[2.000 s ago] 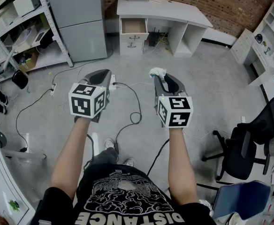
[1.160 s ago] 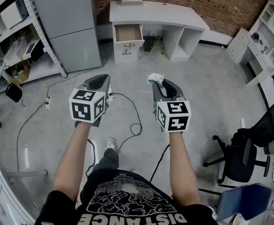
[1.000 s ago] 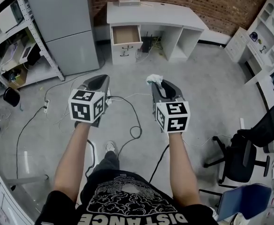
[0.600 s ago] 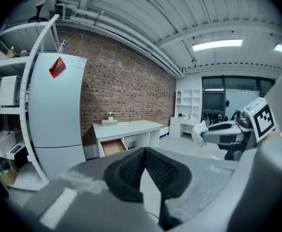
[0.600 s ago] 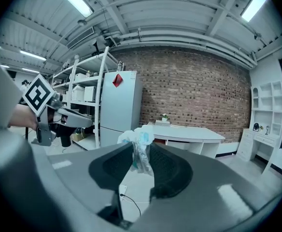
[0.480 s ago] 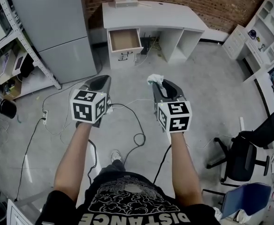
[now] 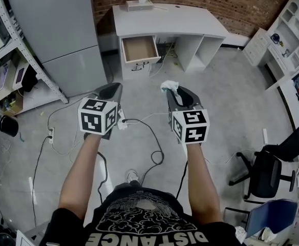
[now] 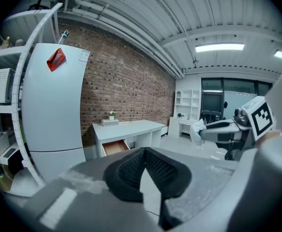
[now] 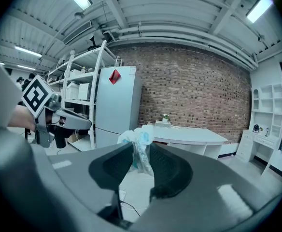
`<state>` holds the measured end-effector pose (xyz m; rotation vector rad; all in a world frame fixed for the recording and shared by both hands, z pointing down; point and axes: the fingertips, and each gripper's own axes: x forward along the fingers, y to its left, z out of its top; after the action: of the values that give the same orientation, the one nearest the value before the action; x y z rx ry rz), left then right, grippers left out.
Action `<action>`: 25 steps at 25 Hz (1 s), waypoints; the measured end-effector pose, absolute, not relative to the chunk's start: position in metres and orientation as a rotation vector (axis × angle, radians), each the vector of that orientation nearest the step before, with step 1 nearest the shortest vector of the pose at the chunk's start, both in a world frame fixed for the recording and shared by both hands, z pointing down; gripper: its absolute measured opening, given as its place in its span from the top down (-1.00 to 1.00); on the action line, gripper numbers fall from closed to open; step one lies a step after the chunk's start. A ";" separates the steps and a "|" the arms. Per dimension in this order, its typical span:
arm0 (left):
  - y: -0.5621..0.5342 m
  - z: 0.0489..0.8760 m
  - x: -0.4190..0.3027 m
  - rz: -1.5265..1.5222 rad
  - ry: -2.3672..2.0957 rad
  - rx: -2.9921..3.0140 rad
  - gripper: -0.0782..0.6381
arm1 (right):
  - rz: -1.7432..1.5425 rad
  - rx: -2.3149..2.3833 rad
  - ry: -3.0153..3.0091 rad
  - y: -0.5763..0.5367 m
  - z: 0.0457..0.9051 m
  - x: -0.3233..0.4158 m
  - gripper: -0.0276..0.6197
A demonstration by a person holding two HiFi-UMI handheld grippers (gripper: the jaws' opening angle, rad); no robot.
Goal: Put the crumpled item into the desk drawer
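Note:
A crumpled white item with blue marks [image 7: 170, 85] [image 9: 139, 150] sticks up between the tips of my right gripper [image 7: 173, 89] [image 9: 141, 162], which is shut on it. My left gripper [image 7: 110, 88] [image 8: 144, 164] is held beside it at the same height, jaws together at the tips and nothing between them. Ahead stands a white desk [image 7: 190, 24] [image 9: 199, 137] against the brick wall. Its top left drawer [image 7: 140, 48] [image 8: 114, 146] is pulled out and shows a bare wooden bottom. Both grippers are well short of the desk, over the grey floor.
A tall grey fridge [image 7: 57, 29] stands left of the desk, with metal shelving [image 7: 8, 70] further left. Black cables [image 7: 154, 152] loop on the floor under my arms. A black office chair [image 7: 272, 173] stands at the right. A white shelf unit [image 7: 287, 40] lines the right wall.
The desk and its pulled-out drawer have drawn slightly nearer and shifted in view as I walk forward. Both grippers keep their pose, the right one still holding the crumpled item.

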<state>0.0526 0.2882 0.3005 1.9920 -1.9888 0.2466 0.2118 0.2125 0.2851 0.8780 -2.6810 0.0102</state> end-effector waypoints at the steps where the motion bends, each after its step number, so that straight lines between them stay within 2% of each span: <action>1: 0.287 0.300 0.048 0.246 -1.990 1.993 0.78 | 0.009 0.880 -2.679 0.212 0.285 0.208 0.56; 25: 0.277 0.309 0.005 0.227 -1.967 2.023 0.78 | 0.013 0.902 -2.658 0.208 0.295 0.166 0.56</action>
<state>0.0049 0.2769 0.3088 2.0229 -1.9669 0.2266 0.1661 0.2077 0.2948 0.9022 -2.6576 0.0133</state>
